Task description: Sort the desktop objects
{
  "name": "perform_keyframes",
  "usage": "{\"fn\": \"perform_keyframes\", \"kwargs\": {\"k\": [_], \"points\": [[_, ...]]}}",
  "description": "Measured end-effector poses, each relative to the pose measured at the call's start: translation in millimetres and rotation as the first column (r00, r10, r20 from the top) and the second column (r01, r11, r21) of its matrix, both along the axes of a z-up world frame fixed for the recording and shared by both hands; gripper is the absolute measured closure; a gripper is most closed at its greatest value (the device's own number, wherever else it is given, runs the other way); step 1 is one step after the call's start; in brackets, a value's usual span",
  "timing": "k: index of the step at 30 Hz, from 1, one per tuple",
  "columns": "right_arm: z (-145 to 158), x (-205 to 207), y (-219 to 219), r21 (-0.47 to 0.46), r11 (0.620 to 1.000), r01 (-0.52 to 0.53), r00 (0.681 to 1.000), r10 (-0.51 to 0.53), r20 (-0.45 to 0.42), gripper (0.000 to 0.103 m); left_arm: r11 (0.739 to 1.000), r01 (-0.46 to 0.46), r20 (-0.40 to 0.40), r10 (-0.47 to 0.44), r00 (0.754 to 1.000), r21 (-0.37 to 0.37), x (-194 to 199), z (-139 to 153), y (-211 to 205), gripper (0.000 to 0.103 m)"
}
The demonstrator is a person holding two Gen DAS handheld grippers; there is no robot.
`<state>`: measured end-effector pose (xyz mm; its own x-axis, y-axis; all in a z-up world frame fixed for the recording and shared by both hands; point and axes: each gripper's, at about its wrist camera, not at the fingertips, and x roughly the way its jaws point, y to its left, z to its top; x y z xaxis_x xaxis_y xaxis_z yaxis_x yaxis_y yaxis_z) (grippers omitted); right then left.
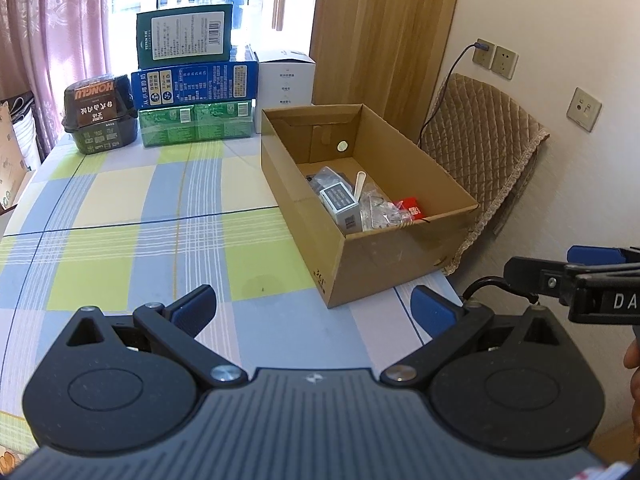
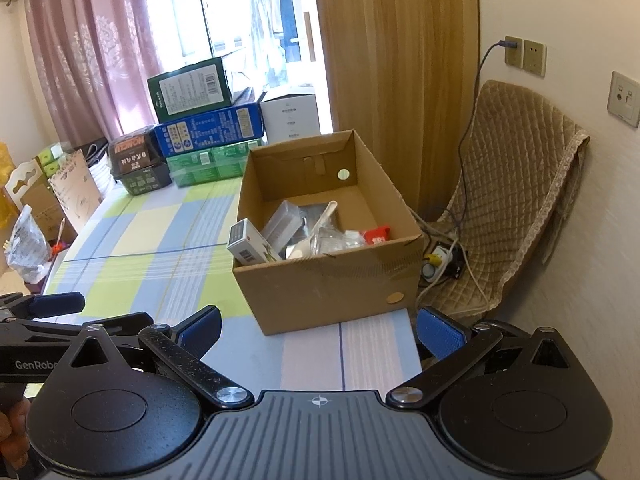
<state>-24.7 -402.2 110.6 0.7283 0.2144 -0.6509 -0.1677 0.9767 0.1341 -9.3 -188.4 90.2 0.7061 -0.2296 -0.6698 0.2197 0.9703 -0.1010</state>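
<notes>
Desktop objects lay already gathered in the open cardboard box [image 2: 320, 280], which sat at the right edge of the checked worktop [image 1: 120, 208] with its near corner close to the drop: a small white carton [image 2: 250, 244], a white plastic spoon [image 2: 316, 232], clear plastic bags [image 1: 376, 210] and a small red packet [image 2: 376, 236]. Both tools hovered low over the near end of the worktop, the left gripper [image 1: 314, 312] and the right gripper [image 2: 320, 336] each with jaws spread wide and nothing held. Judging from this, the main risk was a nudge to the box from either gripper, which could push it off the edge toward the power strip [image 2: 440, 260] and cables on the floor; the two tools were also near enough to knock together. At the far end stood stacked cartons, untouched: a black tub [image 1: 100, 114] reading "HONGLU", upside down, and a blue carton [image 1: 194, 84] with Chinese print too small to read surely. "GenRobo" showed on the left gripper's body in the right wrist view, "DA" on the other.
</notes>
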Motion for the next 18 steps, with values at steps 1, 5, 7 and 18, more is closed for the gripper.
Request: {"fn": "perform_keyframes", "kwargs": {"k": [1, 5, 7, 18], "points": [[0.4, 0.0, 0.3, 0.0, 1.0, 0.0, 1.0, 0.0, 0.0, 0.002, 1.0, 0.0, 0.001, 0.0, 1.0, 0.003, -0.7, -0.1, -0.5, 0.001], [1.4, -1.2, 0.9, -0.002, 1.0, 0.001, 1.0, -0.001, 0.002, 0.002, 1.0, -0.001, -0.001, 0.001, 1.0, 0.005, -2.5, -0.5, -0.5, 0.001], [1.4, -1.2, 1.0, -0.003, 1.0, 0.001, 1.0, -0.001, 0.002, 0.002, 1.0, -0.001, -0.001, 0.001, 1.0, 0.005, -2.5, -0.2, -0.2, 0.001], [2.0, 2.2, 0.5, -0.004, 1.0, 0.003, 1.0, -0.003, -0.004, 0.002, 1.0, 0.013, -0.006, -0.013, 1.0, 0.011, -0.6, -1.3, -3.0, 0.001]]}}
